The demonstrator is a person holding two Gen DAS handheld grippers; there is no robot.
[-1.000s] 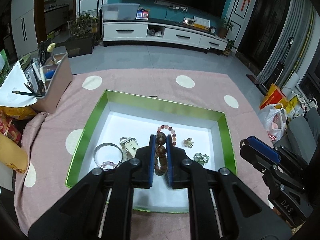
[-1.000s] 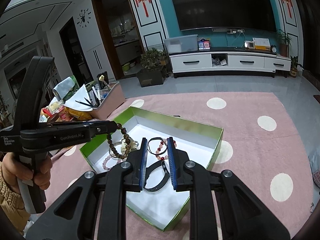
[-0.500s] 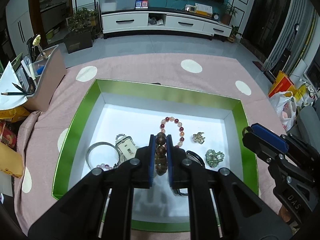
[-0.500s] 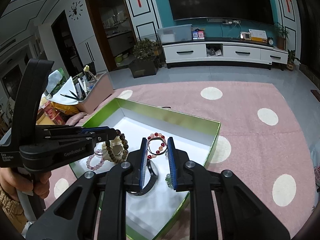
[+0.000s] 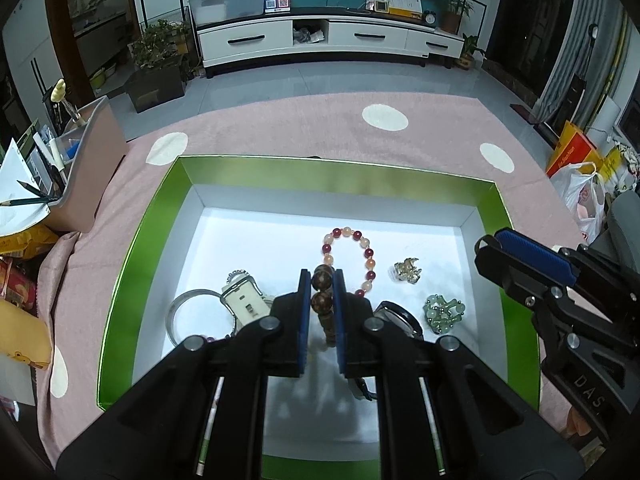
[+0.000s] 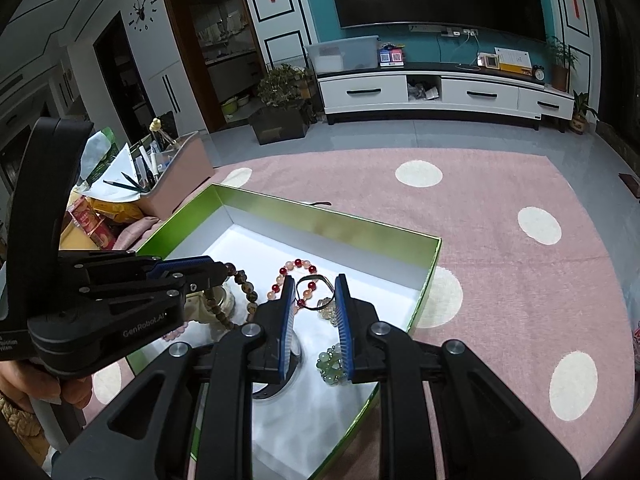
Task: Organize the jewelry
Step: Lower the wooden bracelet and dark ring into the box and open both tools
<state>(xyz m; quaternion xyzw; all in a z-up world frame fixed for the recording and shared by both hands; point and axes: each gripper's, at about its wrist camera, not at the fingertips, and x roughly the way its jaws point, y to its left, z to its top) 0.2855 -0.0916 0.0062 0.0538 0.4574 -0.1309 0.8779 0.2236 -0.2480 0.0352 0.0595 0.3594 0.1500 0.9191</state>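
Jewelry lies in a shallow green-rimmed box (image 5: pixel 132 264) with a white floor, set on a pink rug (image 5: pixel 280 128) with cream dots. The left gripper (image 5: pixel 322 292) pinches a string of large brown wooden beads (image 5: pixel 322 280) between its ribbed blue pads; the right wrist view shows what the left cannot, the strand hanging in a loop (image 6: pixel 240 292) below the closed jaws over the box's left half. The right gripper (image 6: pixel 314 312) has its jaws narrowly parted with nothing pressed between them, hovering over the box's near right part.

On the box floor, the red-and-peach round-bead bracelet (image 5: pixel 352 256) sits mid-box, a gold-toned trinket (image 5: pixel 406 270) and a cluster of pale green beads (image 5: pixel 444 312) toward the right wall, a plain metal bangle (image 5: pixel 176 312) and a rectangular cream-faced watch (image 5: pixel 244 300) toward the left wall. A black band watch (image 6: pixel 276 384) lies under the right gripper.

The left gripper's body reads "GenRobot.AI" (image 6: pixel 144 326); the right one shows "DAS" (image 5: pixel 586 390). A hand (image 6: pixel 24 384) grips the left handle.
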